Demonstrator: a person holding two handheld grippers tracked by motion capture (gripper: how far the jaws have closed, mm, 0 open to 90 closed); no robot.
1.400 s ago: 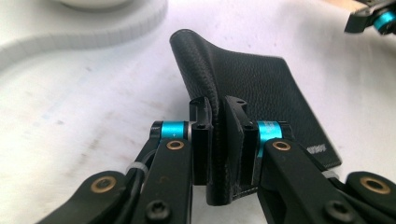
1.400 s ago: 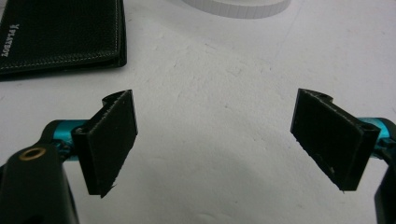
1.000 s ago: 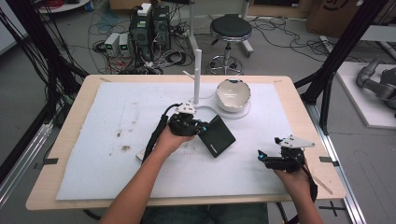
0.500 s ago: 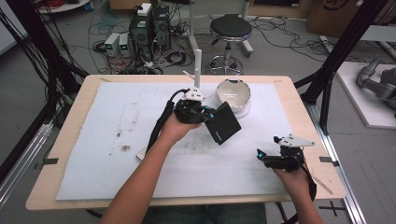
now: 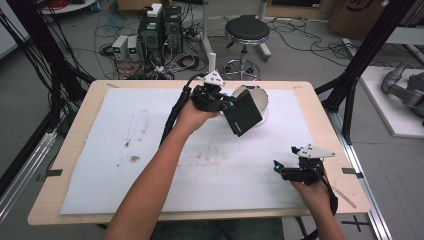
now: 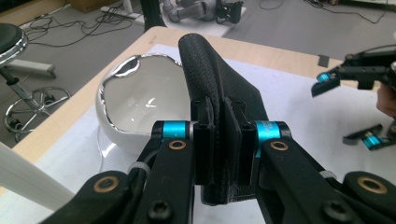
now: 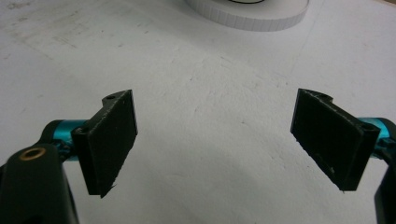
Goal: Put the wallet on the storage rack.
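My left gripper [image 5: 227, 104] is pinched tight on the black pouch [image 5: 242, 115], holding it in the air at upper centre of the high view, right in front of the white bowl [image 5: 260, 96]. In the left gripper view the fingers [image 6: 204, 140] clamp one edge of the pouch [image 6: 210, 79], and the textured material bunches between them, so it's soft and pliable, leather-like I'd say, though the close angle makes that hard to judge. It looks light; it hangs tilted without sagging much, so there's some body to it. A grip at the edge lets it swing, so nearer the middle would steady it. The surface is grained, not slick, so slipping seems unlikely. The bowl [image 6: 135, 100] is glossy and probably fragile, so I'd keep clear of its rim. My right gripper [image 5: 286, 167] rests low at the lower right, over the white mat [image 7: 196, 93] on the desk [image 5: 75, 145], fingers [image 7: 112, 140] spread wide with nothing between them.
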